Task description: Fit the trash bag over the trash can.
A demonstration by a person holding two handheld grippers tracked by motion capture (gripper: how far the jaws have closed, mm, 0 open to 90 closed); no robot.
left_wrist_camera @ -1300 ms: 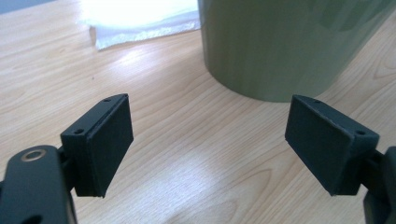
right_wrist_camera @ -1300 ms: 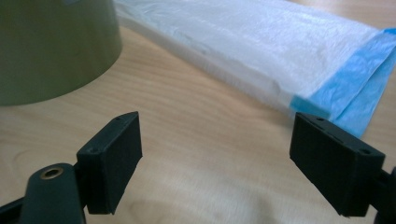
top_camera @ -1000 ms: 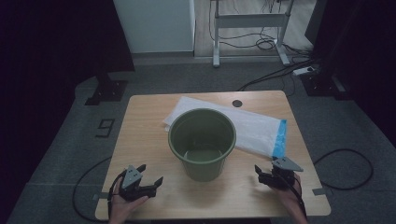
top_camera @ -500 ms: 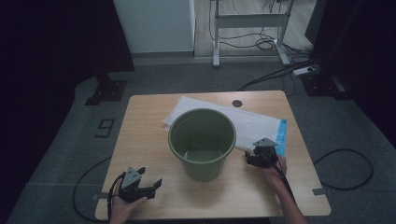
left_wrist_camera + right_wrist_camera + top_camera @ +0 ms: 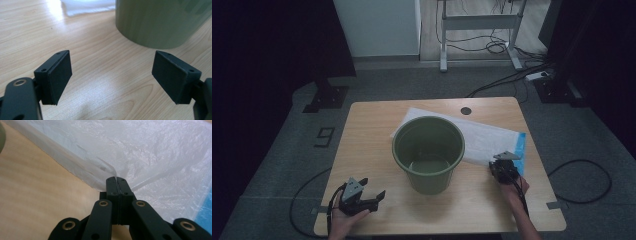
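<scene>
High view: a wooden table (image 5: 362,150) carries a green bucket (image 5: 428,152) standing upright near its middle, with a white plastic bag (image 5: 484,140) lying flat behind and to the right of it — the bag's blue strip (image 5: 520,150) runs along its right end. The right gripper (image 5: 503,167) sits at the bag's near right corner, just beside the bucket; its jaws have just been closing and now stand pressed together, pinching the bag's thin edge.

Right gripper view: the two black jaws meet with no gap, and the bag's edge (image 5: 105,173) lifts in a small fold where the tips bite.

Left gripper view: the left gripper (image 5: 111,75) rests low over the bare tabletop near the bucket's wall (image 5: 160,22), its pads (image 5: 60,75) spread wide — nothing between them
</scene>
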